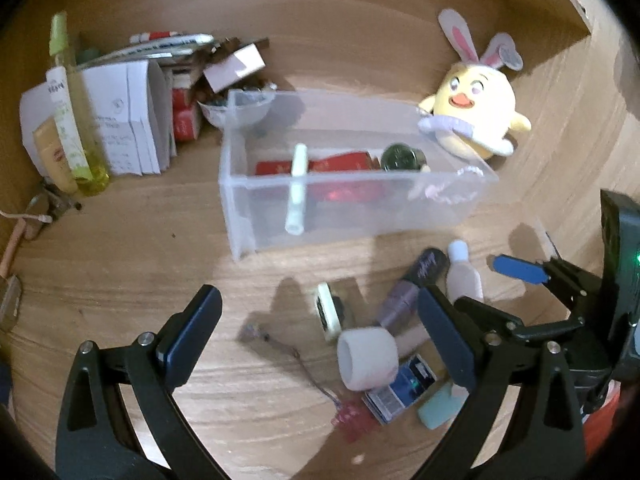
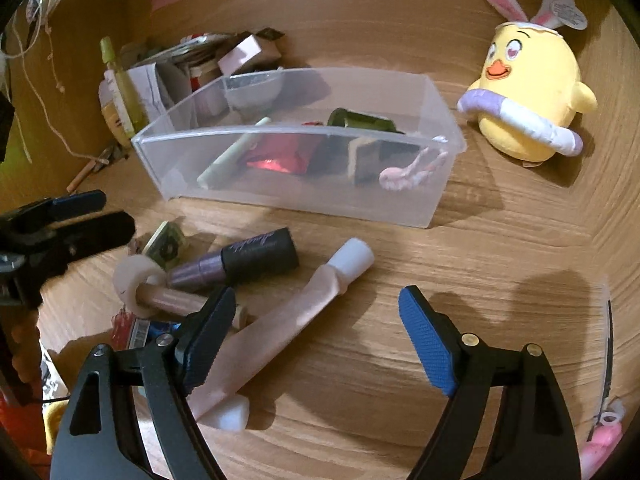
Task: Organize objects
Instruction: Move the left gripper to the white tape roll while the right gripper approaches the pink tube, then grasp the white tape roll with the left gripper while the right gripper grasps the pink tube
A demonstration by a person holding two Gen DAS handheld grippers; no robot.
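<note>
A clear plastic bin (image 1: 240, 184) (image 2: 436, 200) sits mid-table with a white tube (image 1: 297, 188), a red packet (image 2: 276, 156), a dark round jar (image 1: 400, 157) and a pink hair tie (image 2: 412, 170) inside. In front of it lie loose cosmetics: a purple-black tube (image 2: 240, 264) (image 1: 416, 284), a pale pink tube with white cap (image 2: 296, 320) (image 1: 464, 274), a white tape roll (image 1: 366, 358) (image 2: 134, 280) and a blue box (image 1: 400, 388). My left gripper (image 1: 320, 332) is open above the tape roll. My right gripper (image 2: 316, 320) is open over the pink tube.
A yellow chick plush with bunny ears (image 1: 476, 112) (image 2: 528, 92) stands right of the bin. A yellow-green spray bottle (image 1: 68, 112), folded papers (image 1: 128, 120) and small boxes crowd the back left corner. A thin chain with a red charm (image 1: 320, 392) lies near the front.
</note>
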